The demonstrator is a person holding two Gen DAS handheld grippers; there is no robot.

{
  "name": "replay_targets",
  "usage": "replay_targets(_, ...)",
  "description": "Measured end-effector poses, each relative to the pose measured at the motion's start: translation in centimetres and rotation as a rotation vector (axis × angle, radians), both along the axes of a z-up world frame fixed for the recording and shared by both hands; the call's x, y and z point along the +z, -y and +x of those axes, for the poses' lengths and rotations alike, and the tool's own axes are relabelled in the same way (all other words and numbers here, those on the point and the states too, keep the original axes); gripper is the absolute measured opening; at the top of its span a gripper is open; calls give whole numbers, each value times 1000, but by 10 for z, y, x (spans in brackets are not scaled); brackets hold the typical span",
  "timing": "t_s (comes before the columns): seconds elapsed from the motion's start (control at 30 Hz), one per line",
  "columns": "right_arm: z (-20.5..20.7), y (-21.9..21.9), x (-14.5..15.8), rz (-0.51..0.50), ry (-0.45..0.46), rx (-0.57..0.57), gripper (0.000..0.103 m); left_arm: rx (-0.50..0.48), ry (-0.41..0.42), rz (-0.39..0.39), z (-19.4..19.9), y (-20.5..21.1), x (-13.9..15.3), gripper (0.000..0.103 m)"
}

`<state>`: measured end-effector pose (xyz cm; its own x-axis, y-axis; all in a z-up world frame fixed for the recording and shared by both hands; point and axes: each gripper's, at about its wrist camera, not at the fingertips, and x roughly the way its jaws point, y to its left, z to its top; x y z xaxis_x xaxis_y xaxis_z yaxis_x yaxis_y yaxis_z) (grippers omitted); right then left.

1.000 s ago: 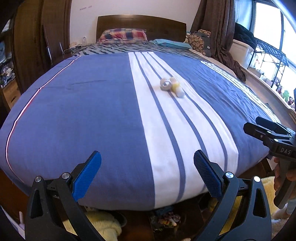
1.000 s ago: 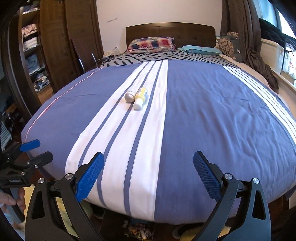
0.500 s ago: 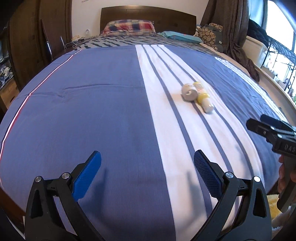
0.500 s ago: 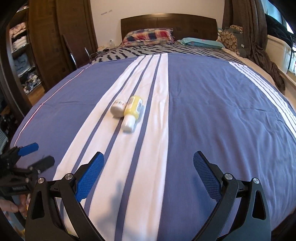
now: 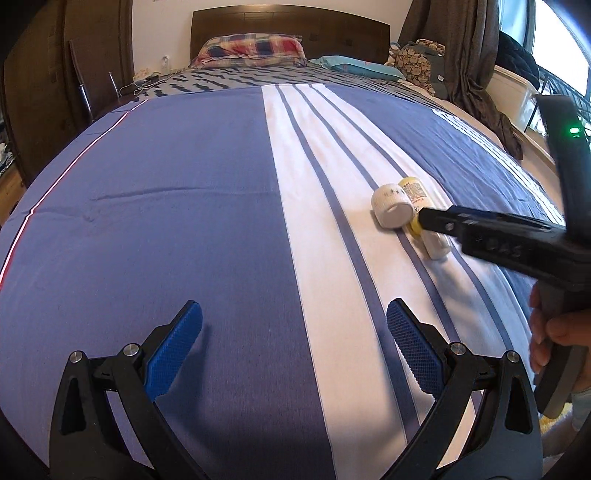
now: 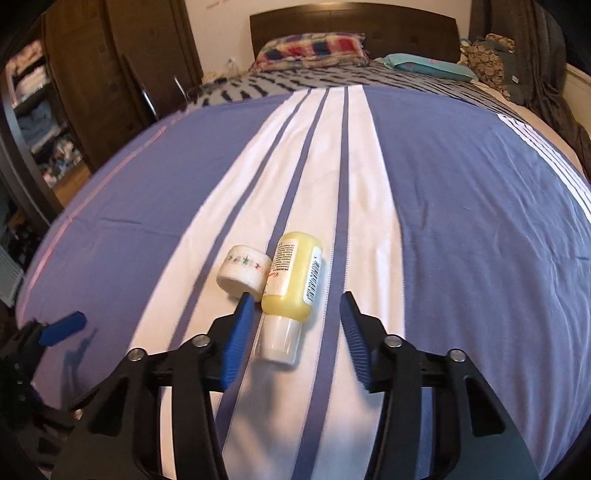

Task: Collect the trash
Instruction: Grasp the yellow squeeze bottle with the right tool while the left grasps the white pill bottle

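1. I am noting the yellow bottle (image 6: 293,273) lying on the bed's white stripe (image 6: 369,221), long axis running away from the right gripper (image 6: 297,321), cap end nearest.
2. Its jaws are closing, half-narrowed, straddling the cap, not yet gripping.
3. The white jar (image 6: 243,271) is touching the bottle's left side.
4. The left gripper (image 5: 293,334) is hovering wide, farther off.

This is a bedroom in a home. A wide bed (image 5: 184,221) with a blue and white striped cover fills it, a plaid pillow (image 5: 251,46) lies against the dark wooden headboard (image 5: 288,22), brown curtains (image 5: 461,48) hang by the window, and a wardrobe (image 6: 33,110) holds folded clothes.
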<state>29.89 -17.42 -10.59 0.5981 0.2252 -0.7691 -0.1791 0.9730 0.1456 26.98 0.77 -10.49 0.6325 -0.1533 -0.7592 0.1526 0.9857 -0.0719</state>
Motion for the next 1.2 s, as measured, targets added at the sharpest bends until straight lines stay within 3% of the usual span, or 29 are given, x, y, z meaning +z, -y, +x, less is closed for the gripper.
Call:
replay_targets(0.2, 20, -6, -13, -3, -46, -11, 38, -10, -4, 2, 8, 4, -1, 95)
replay_targets(0.33, 22, -2, -9, -16, -30, -3, 36, -19, -5, -4, 16, 11, 1, 95)
replay_targets(0.7, 12, 50, 2, -19, 17, -51, 36, -110, -10, 20, 56, 64, -6, 94)
replay_targets(0.87, 8, 62, 2, -14, 25, -48, 35, -129, -30, -3, 78, 76, -10, 81)
replay_targets(0.97, 8, 65, 1, -14, 28, -46, 35, -139, -31, -11, 89, 82, -11, 67)
replay_targets(1.1, 4, 66, 1, -12, 34, -43, 35, -147, -35, -39, 95, 84, -10, 33)
replay_targets(1.2, 0, 66, 2, -9, 35, -40, 35, -147, -33, -39, 91, 85, -7, 31)
